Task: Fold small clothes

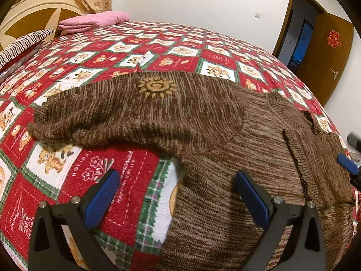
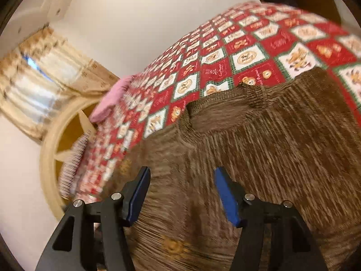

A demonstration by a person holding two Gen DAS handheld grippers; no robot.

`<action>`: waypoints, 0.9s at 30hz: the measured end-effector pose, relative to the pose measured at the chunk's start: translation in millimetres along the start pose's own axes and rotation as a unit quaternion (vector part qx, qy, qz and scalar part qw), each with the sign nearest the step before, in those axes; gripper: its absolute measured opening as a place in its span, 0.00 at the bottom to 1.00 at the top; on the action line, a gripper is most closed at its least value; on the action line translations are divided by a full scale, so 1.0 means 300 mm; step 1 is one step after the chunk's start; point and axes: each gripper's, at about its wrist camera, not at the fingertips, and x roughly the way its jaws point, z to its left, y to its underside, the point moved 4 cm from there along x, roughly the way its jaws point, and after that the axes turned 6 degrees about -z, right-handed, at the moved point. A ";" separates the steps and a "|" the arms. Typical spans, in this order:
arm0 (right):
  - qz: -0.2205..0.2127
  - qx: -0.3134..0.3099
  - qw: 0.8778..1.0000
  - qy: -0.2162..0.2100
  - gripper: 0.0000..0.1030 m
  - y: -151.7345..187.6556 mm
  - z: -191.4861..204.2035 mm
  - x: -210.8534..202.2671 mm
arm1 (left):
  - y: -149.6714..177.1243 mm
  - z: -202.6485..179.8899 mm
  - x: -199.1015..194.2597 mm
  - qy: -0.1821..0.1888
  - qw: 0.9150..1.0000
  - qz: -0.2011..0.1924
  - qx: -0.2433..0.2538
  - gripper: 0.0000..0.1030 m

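The brown sweater (image 1: 203, 122) lies flat on the bear-patterned bedspread (image 1: 126, 180), one sleeve folded across. Both the left gripper (image 1: 177, 180) and right gripper (image 2: 181, 178) stand spread, holding nothing. A pink folded blanket (image 1: 94, 20) lies far away near the headboard (image 1: 33, 11).

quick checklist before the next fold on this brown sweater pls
1. Left tool empty and open over the sweater's near edge: ok.
2. Right tool clear of fabric: ok, nothing between its pads, open above the knit.
3. Brown sweater lying flat on the bedspread: not ok, it bulges and ripples.
4. Sleeve with the sun motif laid out to the side, not yet folded in: ok.
5. Other sleeve folded over the body: cannot tell, only a doubled layer shows at the far right.
6. Right wrist view sharp enough to aim: not ok, blurred.
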 end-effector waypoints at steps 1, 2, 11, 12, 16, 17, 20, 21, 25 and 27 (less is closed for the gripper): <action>0.008 -0.020 1.000 0.014 0.59 0.023 0.014 0.013 | 0.000 0.000 0.000 -0.001 1.000 0.000 0.000 1.00; 0.016 -0.045 0.998 0.032 0.59 0.049 0.028 0.030 | -0.001 0.000 0.001 -0.001 1.000 0.001 0.001 1.00; 0.020 -0.168 0.976 0.137 0.63 0.179 0.069 0.145 | -0.013 0.012 -0.009 0.013 1.000 0.016 0.001 1.00; 0.021 -0.170 0.976 0.133 0.66 0.181 0.065 0.140 | -0.022 0.030 -0.021 0.024 0.999 0.022 -0.012 1.00; 0.018 -0.163 0.979 0.122 0.66 0.178 0.055 0.136 | -0.107 0.233 -0.117 0.002 0.992 -0.026 -0.125 1.00; 0.017 -0.160 0.980 0.120 0.66 0.178 0.052 0.133 | -0.120 0.271 -0.126 -0.015 0.989 -0.034 -0.141 1.00; 0.016 -0.156 0.981 0.115 0.66 0.178 0.051 0.130 | -0.160 0.417 -0.101 -0.072 0.978 -0.033 -0.195 0.97; 0.016 -0.155 0.981 0.114 0.66 0.178 0.052 0.127 | -0.163 0.449 -0.075 -0.080 0.975 -0.019 -0.206 0.89; 0.015 -0.153 0.982 0.109 0.67 0.180 0.047 0.122 | -0.180 0.496 0.050 -0.076 0.969 0.023 -0.234 0.69; 0.015 -0.152 0.982 0.108 0.67 0.180 0.046 0.121 | -0.203 0.485 0.057 -0.080 0.968 -0.005 -0.238 0.64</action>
